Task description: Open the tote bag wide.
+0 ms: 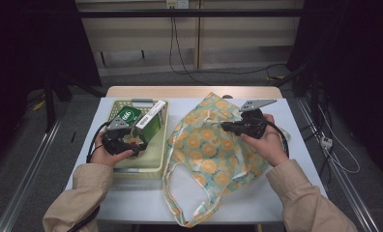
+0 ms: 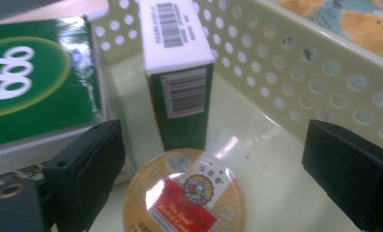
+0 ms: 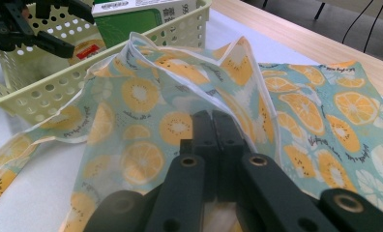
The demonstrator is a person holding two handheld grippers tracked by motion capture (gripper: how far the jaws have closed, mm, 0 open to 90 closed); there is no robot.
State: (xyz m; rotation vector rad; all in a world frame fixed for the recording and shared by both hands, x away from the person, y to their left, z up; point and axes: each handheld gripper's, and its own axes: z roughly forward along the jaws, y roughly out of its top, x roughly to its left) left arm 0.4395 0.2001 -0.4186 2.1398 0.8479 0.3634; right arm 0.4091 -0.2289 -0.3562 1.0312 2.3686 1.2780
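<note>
High view: your left hand-held gripper (image 1: 139,145) sits low inside the perforated basket (image 1: 156,162) at the left of the tabletop (image 1: 257,193), beside two green boxes (image 1: 140,120), while your right hand-held gripper (image 1: 227,126) holds up the far edge of the fruit-print bag (image 1: 204,150), which lies just right of the basket. Left gripper view: the jaws stand wide apart and grip nothing; the round tin (image 2: 184,195) with the red-and-gold label lies flat on the basket floor between them, near the camera, with the upright green box (image 2: 180,72) just beyond it and the basket wall to the right. Right gripper view: the jaws are pressed together on the white-piped rim of the bag (image 3: 262,111), lifting it so the mouth faces the basket. Judged from this, the step in hand is the pick-up of the tin for transfer into the bag. Next, lower the left jaws to either side of the tin's rim, close firmly on it, and lift clear of the basket wall. Keep the bag mouth held open throughout.
</note>
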